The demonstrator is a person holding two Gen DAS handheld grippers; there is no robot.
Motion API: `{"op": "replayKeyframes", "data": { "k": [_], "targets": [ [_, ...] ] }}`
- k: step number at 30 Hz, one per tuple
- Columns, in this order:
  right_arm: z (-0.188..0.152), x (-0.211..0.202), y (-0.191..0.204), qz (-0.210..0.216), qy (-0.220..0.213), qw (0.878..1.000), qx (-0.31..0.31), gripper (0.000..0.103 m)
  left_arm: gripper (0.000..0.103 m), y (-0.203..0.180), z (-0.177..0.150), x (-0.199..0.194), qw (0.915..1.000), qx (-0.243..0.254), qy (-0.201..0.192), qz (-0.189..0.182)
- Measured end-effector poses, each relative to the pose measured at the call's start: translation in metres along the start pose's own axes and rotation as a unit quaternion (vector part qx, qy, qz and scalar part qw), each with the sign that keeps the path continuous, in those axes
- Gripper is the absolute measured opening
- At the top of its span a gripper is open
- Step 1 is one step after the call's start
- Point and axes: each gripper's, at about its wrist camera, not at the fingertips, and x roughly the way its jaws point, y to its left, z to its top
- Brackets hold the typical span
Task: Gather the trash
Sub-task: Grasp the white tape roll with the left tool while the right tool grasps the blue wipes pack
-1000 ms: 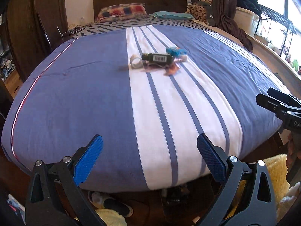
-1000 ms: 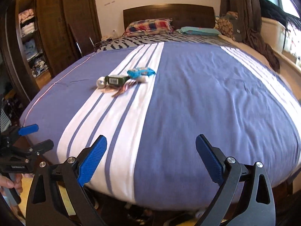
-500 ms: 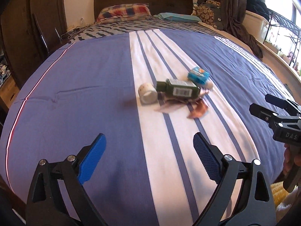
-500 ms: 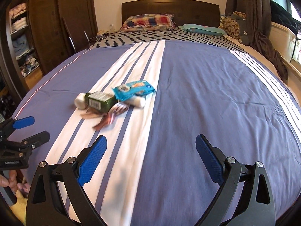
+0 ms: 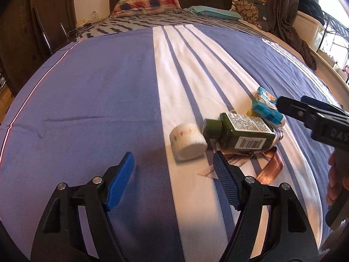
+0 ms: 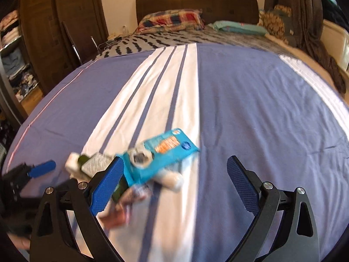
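The trash lies in a small heap on the bedspread [image 5: 98,91], on its white striped band toward the foot edge and well short of the pillows: a white roll [image 5: 188,142] touching the cap of a green bottle [image 5: 240,133], a blue packet [image 5: 266,107] just behind it and coppery wrappers [image 5: 269,168] (partly tucked under the bottle). The left gripper [image 5: 173,179] hangs just short of the roll, its jaws apart after closing a little, with nothing between them. The right gripper [image 6: 174,181] stands spread beside the packet, gripping nothing.
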Motion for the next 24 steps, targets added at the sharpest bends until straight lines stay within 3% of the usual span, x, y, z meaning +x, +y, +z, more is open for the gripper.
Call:
{"op": "replayKeyframes", "data": {
  "k": [9, 14, 16, 19, 21, 24],
  "targets": [
    [0.013, 0.048, 0.016, 0.021, 0.053, 0.998, 0.033, 0.093, 0.058, 0.004, 0.011, 0.023, 0.9998, -0.001, 0.01, -0.015],
    [0.016, 0.061, 0.02, 0.019, 0.053, 0.998, 0.026, 0.065, 0.045, 0.002, 0.018, 0.028, 0.9995, 0.01, 0.01, -0.029],
    [0.02, 0.062, 0.02, 0.024, 0.05, 0.998, 0.021, 0.043, 0.038, 0.001, 0.02, 0.03, 0.9992, 0.013, 0.011, -0.035],
    [0.023, 0.065, 0.023, 0.026, 0.052, 0.998, 0.006, 0.027, 0.036, 0.0, 0.023, 0.03, 0.9991, 0.018, 0.01, -0.037],
    [0.027, 0.067, 0.028, 0.026, 0.052, 0.998, -0.009, 0.019, 0.036, 0.0, 0.022, 0.029, 0.9991, 0.019, 0.009, -0.037],
    [0.027, 0.061, 0.034, 0.026, 0.042, 0.998, -0.027, 0.018, 0.036, 0.004, 0.019, 0.022, 0.9994, 0.021, 0.003, -0.028]
  ]
}}
